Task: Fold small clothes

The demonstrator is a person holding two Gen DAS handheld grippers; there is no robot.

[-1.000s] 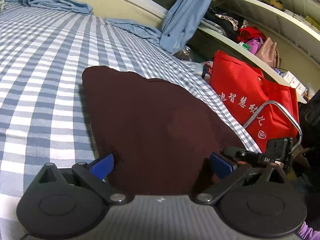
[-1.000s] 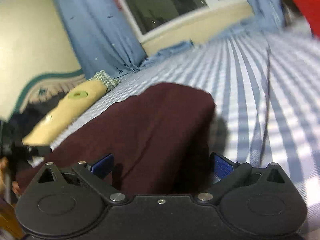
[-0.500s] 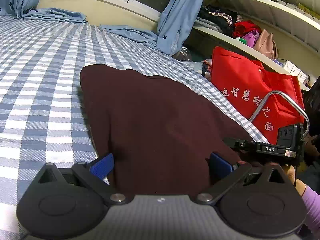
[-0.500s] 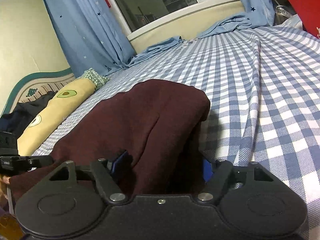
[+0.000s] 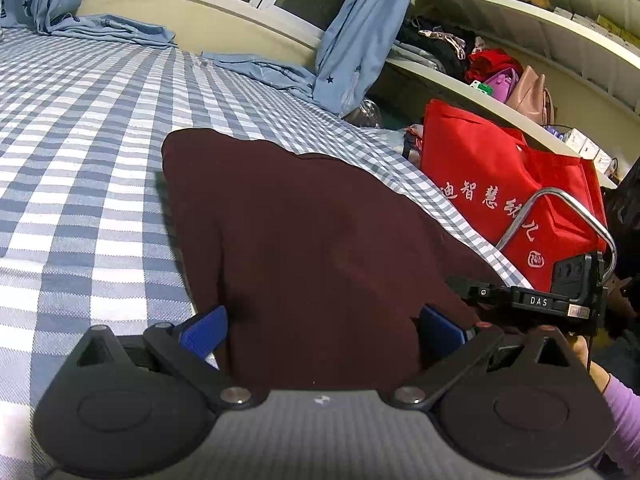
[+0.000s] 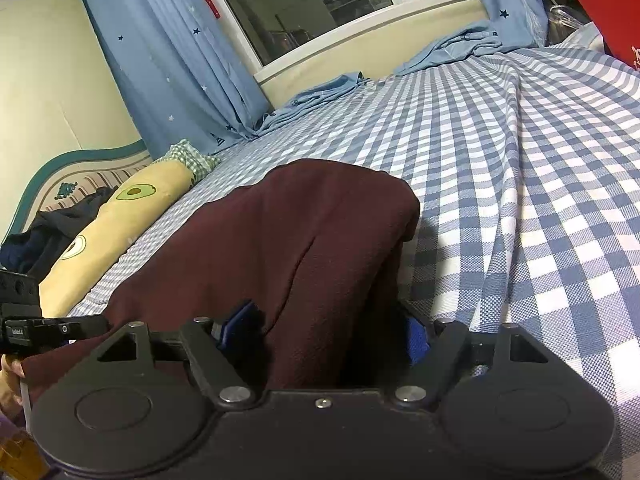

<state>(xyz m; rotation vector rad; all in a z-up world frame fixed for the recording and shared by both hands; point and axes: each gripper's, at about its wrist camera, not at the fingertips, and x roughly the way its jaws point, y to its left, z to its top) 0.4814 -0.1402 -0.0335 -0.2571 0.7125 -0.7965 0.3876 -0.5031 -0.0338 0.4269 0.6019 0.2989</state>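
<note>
With the maroon garment spread on the bed, its near hem bunched between both grippers, the right gripper has narrowed around thick folds while the left gripper is spread wide, so both corners should be clamped evenly before lifting.

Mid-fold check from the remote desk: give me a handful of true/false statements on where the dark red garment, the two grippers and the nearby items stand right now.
1. The dark red garment lies on a blue-and-white checked bedsheet. True.
2. The left gripper is clamped shut with nothing between its pads. False: its jaws stand wide apart, with the garment's near edge between them.
3. The right gripper has a bunched fold of the garment between its blue pads. True; its jaws have just been closing in.
4. A green shopping bag stands beside the bed. False: the bag is red with white lettering.
5. An avocado-print pillow lies near the headboard. True.
</note>
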